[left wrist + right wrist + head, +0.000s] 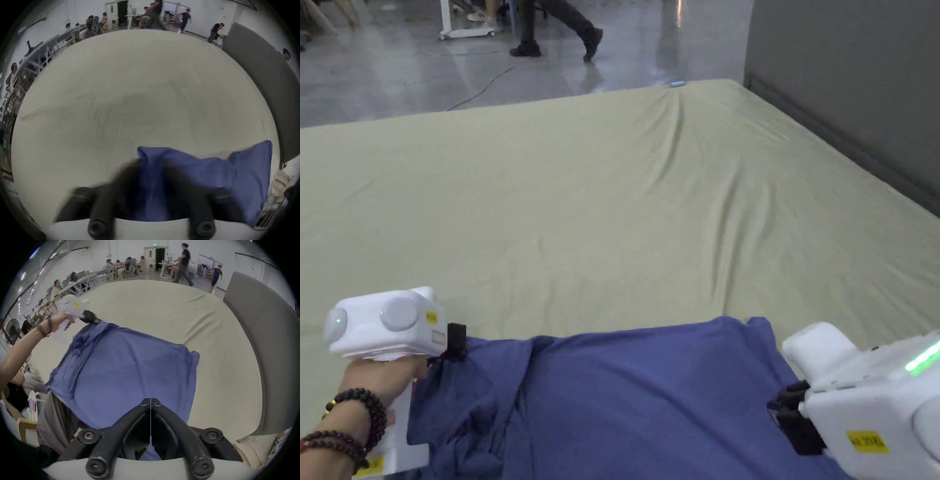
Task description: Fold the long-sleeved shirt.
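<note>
Blue long-sleeved shirt (650, 400) spread at the near edge of a wide bed sheet (600, 206), pale green, with the far part of the sheet bare and creased. Held up off the sheet by its two near corners, the cloth stretched between them.

Left tongs (455, 342) at the near left, pointing right, clenched on a bunched corner of the shirt; blue fabric pressed between both dark jaws in the left gripper view, though blurred there. Left hand (384, 378) wrapped around the white handle from below, wrist bent, beaded bracelets (359, 415) around it, forearm stretched out from the near left.

Right tongs (151, 404) at the near right, pointing left, jaws closed tip to tip, with a strip of the shirt running down between them. White body of that tool low in the near right corner in the head view.

Grey panel (850, 81) upright along the right side of the bed. People at desks and walking on the floor beyond the far edge.
</note>
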The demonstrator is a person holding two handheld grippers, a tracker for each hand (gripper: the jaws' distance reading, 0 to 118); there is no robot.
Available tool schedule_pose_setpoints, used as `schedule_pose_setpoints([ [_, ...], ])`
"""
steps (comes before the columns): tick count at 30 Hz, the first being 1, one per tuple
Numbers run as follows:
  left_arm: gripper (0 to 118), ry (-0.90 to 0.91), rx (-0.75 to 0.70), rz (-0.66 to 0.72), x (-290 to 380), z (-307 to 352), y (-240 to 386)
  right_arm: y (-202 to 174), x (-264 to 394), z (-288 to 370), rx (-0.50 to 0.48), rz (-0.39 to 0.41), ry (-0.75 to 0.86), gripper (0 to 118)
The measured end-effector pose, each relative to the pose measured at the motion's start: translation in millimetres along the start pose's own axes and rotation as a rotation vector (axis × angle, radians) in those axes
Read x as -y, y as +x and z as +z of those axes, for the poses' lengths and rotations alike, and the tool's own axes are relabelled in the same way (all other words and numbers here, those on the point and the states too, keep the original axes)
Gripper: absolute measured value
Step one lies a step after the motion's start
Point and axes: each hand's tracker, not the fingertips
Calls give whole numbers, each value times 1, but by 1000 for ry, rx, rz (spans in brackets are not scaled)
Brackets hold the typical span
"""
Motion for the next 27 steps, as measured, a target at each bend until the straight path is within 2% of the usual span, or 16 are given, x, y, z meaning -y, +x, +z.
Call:
schedule_pose_setpoints([
  [3, 0, 26, -42, -33, -3, 15, 5, 29, -29, -30, 56, -36, 4, 0],
  [4, 0, 30, -33, -29, -3, 21, 4, 43, -40, -42, 66, -86, 7, 0],
  [5, 0, 44, -17, -21, -2, 27, 2, 56, -51, -51, 75, -137, 13, 7],
  [6, 0, 54, -3, -9, -1, 34, 1, 71, -63, -65, 81, -195, 13, 43],
  [7, 0, 61, 0, -6, 0, 37, 0, 84, -75, -81, 86, -229, -15, 74],
  [8, 0, 70, 5, -10, 2, 41, -1, 94, -84, -95, 101, -246, -46, 91],
  [11, 0, 90, 4, -16, 9, 53, 0, 122, -106, -138, 139, -315, -104, 86],
  [13, 0, 97, 12, -7, 13, 56, -2, 133, -113, -164, 95, -344, -154, 83],
  [14, 0, 95, 15, -2, 14, 57, -3, 135, -114, -171, 96, -355, -159, 78],
  [15, 0, 97, 16, -1, 16, 58, -3, 136, -117, -179, 106, -373, -159, 67],
  [17, 0, 97, 11, 0, 19, 58, -4, 130, -117, -190, 126, -365, -176, 53],
  [19, 0, 92, 0, 1, 21, 58, -2, 125, -113, -204, 131, -348, -258, 46],
  [21, 0, 93, 3, 5, 25, 59, -2, 120, -112, -203, 158, -347, -219, 38],
  [23, 0, 93, 6, 16, 27, 62, -3, 117, -115, -196, 167, -351, -211, 0],
  [24, 0, 91, 8, 18, 29, 65, -4, 115, -115, -189, 199, -342, -180, 0],
  [27, 0, 121, 18, 19, 34, 89, -7, 111, -112, -154, 107, -330, -122, 0],
])
